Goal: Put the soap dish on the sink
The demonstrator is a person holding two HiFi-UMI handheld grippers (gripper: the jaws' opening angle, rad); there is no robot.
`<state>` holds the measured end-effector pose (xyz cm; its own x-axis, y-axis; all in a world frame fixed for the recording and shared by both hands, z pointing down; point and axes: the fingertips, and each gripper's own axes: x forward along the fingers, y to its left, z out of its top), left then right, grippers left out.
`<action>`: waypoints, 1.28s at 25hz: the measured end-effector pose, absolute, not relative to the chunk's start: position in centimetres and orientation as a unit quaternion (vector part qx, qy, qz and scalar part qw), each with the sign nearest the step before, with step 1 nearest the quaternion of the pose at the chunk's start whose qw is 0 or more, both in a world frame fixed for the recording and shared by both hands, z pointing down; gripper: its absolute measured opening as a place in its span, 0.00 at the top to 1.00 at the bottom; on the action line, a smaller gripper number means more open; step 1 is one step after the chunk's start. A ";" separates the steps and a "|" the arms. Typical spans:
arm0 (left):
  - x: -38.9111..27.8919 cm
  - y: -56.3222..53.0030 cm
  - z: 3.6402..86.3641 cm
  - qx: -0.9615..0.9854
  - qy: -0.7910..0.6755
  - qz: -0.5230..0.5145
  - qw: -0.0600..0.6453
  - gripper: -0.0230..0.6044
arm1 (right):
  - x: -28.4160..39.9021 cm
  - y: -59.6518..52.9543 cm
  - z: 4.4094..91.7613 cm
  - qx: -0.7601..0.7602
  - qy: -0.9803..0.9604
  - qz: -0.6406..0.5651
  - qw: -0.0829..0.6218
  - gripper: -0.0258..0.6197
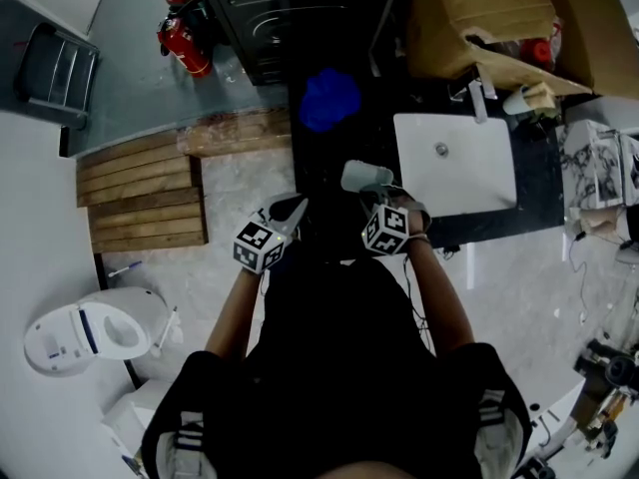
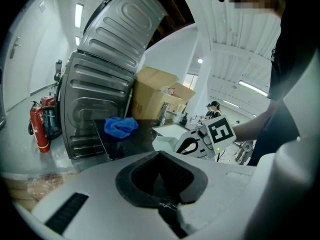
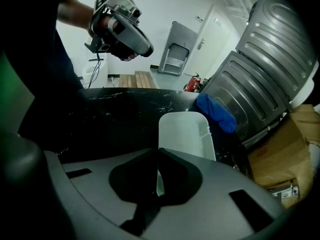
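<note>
The white soap dish point(image 1: 365, 176) hangs over the dark counter point(image 1: 324, 158), just left of the white sink point(image 1: 454, 163). My right gripper point(image 1: 382, 192) is shut on its near edge. In the right gripper view the soap dish point(image 3: 186, 133) juts out past the closed right gripper point(image 3: 159, 153), its hollow side facing right. My left gripper point(image 1: 297, 208) sits to the left of the dish, apart from it. Seen from its own camera, the left gripper point(image 2: 160, 154) has its jaws together with nothing between them. That view also shows the sink point(image 2: 172, 130) behind the right gripper point(image 2: 192, 145).
A blue cloth point(image 1: 329, 100) lies on the counter beyond the dish. A ribbed metal appliance point(image 1: 290, 8) stands behind it, and a cardboard box point(image 1: 479, 13) behind the sink's faucet point(image 1: 477, 98). On the floor are fire extinguishers point(image 1: 185, 40), a wooden pallet point(image 1: 140, 200) and a toilet point(image 1: 95, 329).
</note>
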<state>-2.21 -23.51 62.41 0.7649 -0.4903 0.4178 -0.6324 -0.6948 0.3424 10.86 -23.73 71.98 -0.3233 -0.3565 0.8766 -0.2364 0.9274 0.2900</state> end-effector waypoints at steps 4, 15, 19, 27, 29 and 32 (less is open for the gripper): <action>-2.1 -23.3 62.8 0.906 -0.309 0.153 0.246 0.96 | 11.0 -23.8 72.1 0.181 -0.810 -0.053 0.555 0.96; -1.7 -23.6 62.5 0.909 -0.307 0.147 0.242 0.96 | 11.2 -24.3 72.3 0.187 -0.808 -0.058 0.556 0.94; -1.8 -23.5 62.5 0.908 -0.307 0.148 0.243 0.96 | 11.0 -24.3 72.4 0.188 -0.809 -0.058 0.553 0.94; -2.0 -23.7 62.4 0.907 -0.312 0.147 0.242 0.96 | 11.1 -24.5 72.3 0.196 -0.808 -0.059 0.553 0.93; -1.9 -23.8 62.3 0.907 -0.313 0.145 0.241 0.96 | 11.1 -24.6 72.3 0.198 -0.807 -0.059 0.553 0.93; -1.9 -23.8 62.2 0.908 -0.313 0.144 0.238 0.96 | 11.2 -24.8 72.1 0.204 -0.808 -0.059 0.550 0.93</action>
